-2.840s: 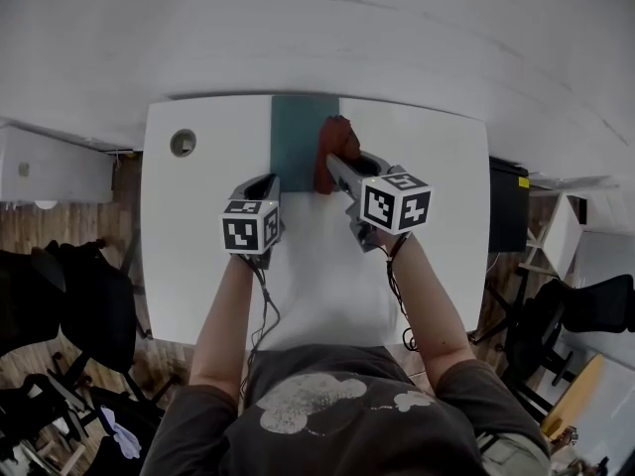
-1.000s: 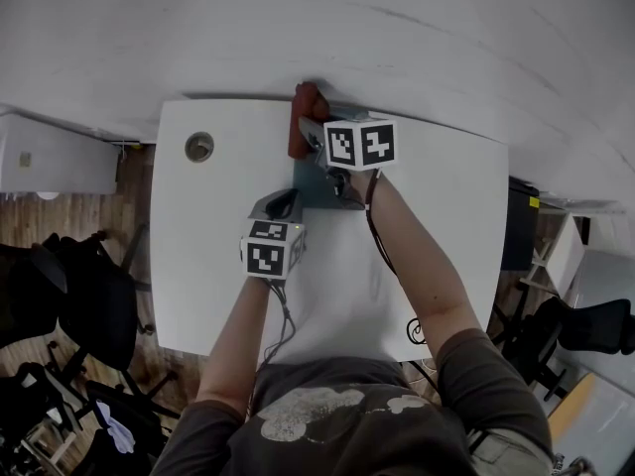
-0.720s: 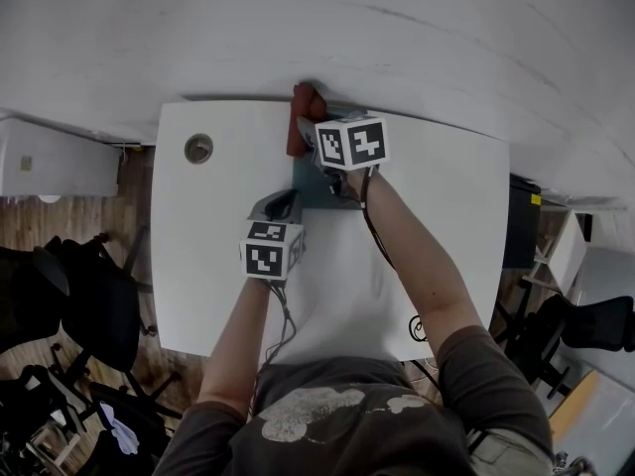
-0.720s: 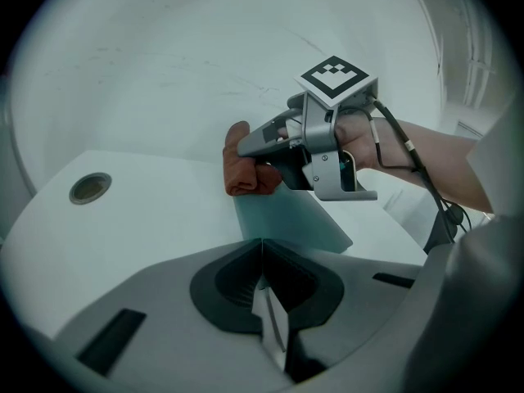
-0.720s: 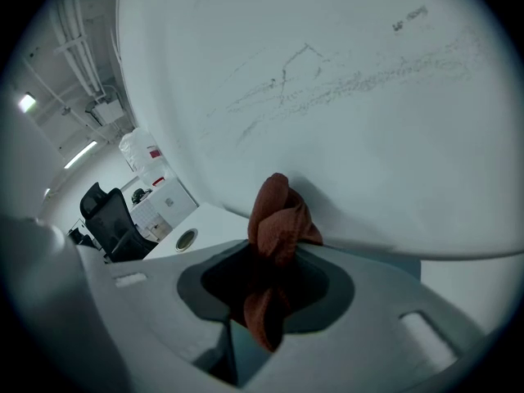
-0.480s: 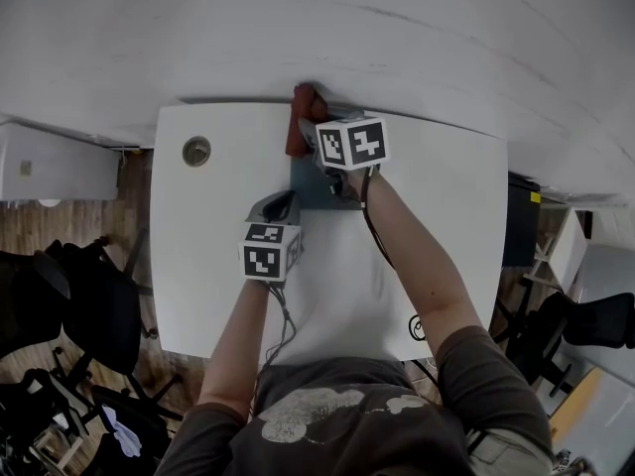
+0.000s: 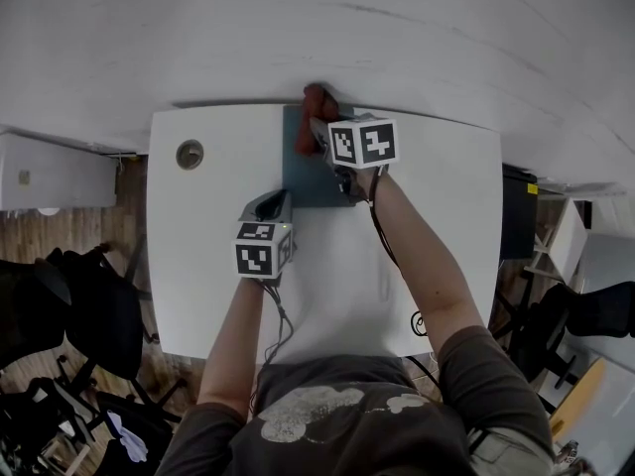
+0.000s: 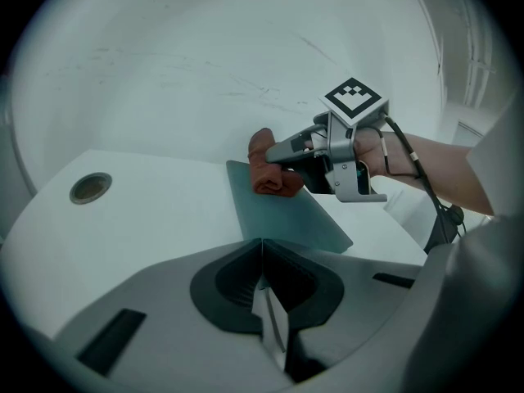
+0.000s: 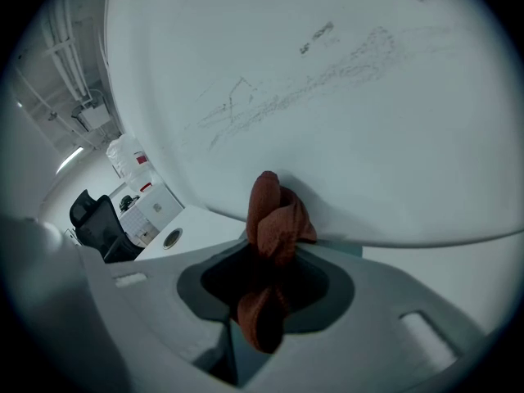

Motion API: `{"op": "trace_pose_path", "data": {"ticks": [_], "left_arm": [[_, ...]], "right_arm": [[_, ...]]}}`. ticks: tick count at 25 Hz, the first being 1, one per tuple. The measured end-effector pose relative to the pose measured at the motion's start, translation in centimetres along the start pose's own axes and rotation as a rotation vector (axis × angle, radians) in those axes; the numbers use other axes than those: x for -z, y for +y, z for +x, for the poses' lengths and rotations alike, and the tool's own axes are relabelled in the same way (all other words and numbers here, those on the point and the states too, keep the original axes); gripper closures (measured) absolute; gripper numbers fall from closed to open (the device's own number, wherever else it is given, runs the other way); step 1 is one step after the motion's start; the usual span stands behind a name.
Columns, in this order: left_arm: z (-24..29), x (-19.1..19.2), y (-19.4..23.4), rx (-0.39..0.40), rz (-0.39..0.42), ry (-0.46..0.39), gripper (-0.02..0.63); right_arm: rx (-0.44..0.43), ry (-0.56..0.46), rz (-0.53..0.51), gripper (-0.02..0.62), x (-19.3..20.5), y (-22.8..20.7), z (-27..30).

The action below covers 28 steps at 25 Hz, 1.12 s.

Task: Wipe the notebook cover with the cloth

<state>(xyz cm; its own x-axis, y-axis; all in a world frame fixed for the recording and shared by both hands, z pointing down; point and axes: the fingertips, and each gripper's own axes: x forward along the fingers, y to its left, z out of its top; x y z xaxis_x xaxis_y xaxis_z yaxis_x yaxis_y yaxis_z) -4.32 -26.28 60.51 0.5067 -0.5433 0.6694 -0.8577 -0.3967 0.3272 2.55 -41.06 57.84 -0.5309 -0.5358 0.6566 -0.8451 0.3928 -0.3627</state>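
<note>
One cloth [image 7: 316,119] farther right, one notebook [image 7: 303,178].

Soft, rumpled cloth [image 7: 314,129]; smooth matt notebook cover [image 7: 303,178]; smooth, matt table [image 7: 198,266].

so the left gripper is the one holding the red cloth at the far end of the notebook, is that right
Not quite. The right gripper is the one shut on the red cloth at the far end of the notebook; the right gripper view shows the cloth pinched between its jaws. The left gripper has its jaws together on nothing.
</note>
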Motion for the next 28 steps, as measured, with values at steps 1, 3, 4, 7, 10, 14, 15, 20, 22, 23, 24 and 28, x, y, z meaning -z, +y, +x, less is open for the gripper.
{"op": "trace_pose_path", "data": {"ticks": [1,3,4,7,10,14,15,20,22,23,24,28], "left_arm": [[0.0,0.0,0.0,-0.001,0.0,-0.001,0.604],[0.0,0.0,0.0,-0.001,-0.001,-0.001,0.604],[0.0,0.0,0.0,0.0,-0.003,-0.002,0.604],[0.0,0.0,-0.1,0.002,-0.014,-0.001,0.604],[-0.1,0.0,0.0,-0.001,-0.014,-0.001,0.604],[0.0,0.0,0.0,-0.006,-0.012,-0.004,0.604],[0.0,0.0,0.0,-0.007,-0.011,-0.005,0.604],[0.0,0.0,-0.1,-0.01,-0.008,-0.008,0.604],[0.1,0.0,0.0,-0.013,-0.007,-0.009,0.604],[0.1,0.0,0.0,-0.014,-0.005,-0.01,0.604],[0.1,0.0,0.0,-0.015,-0.004,-0.011,0.604],[0.0,0.1,-0.1,-0.017,-0.005,-0.009,0.604]], "right_arm": [[0.005,-0.004,0.009,0.486,0.1,-0.4,-0.3],[0.013,-0.01,0.027,0.486,0.3,-1.1,-0.8],[0.016,-0.012,0.034,0.486,0.4,-1.5,-1.1],[0.028,-0.015,0.044,0.486,0.5,-2.5,-1.9],[0.043,-0.017,0.051,0.486,0.7,-3.3,-2.6],[0.059,-0.023,0.074,0.486,1.0,-4.5,-3.5],[0.064,-0.025,0.078,0.486,1.1,-4.8,-3.7],[0.085,-0.03,0.085,0.486,1.4,-5.9,-4.6],[0.092,-0.031,0.094,0.486,1.5,-6.3,-4.8],[0.098,-0.03,0.094,0.486,1.6,-6.4,-5.0],[0.107,-0.028,0.088,0.486,1.7,-6.6,-5.2],[0.129,-0.013,0.054,0.486,1.9,-7.1,-5.8]]}}
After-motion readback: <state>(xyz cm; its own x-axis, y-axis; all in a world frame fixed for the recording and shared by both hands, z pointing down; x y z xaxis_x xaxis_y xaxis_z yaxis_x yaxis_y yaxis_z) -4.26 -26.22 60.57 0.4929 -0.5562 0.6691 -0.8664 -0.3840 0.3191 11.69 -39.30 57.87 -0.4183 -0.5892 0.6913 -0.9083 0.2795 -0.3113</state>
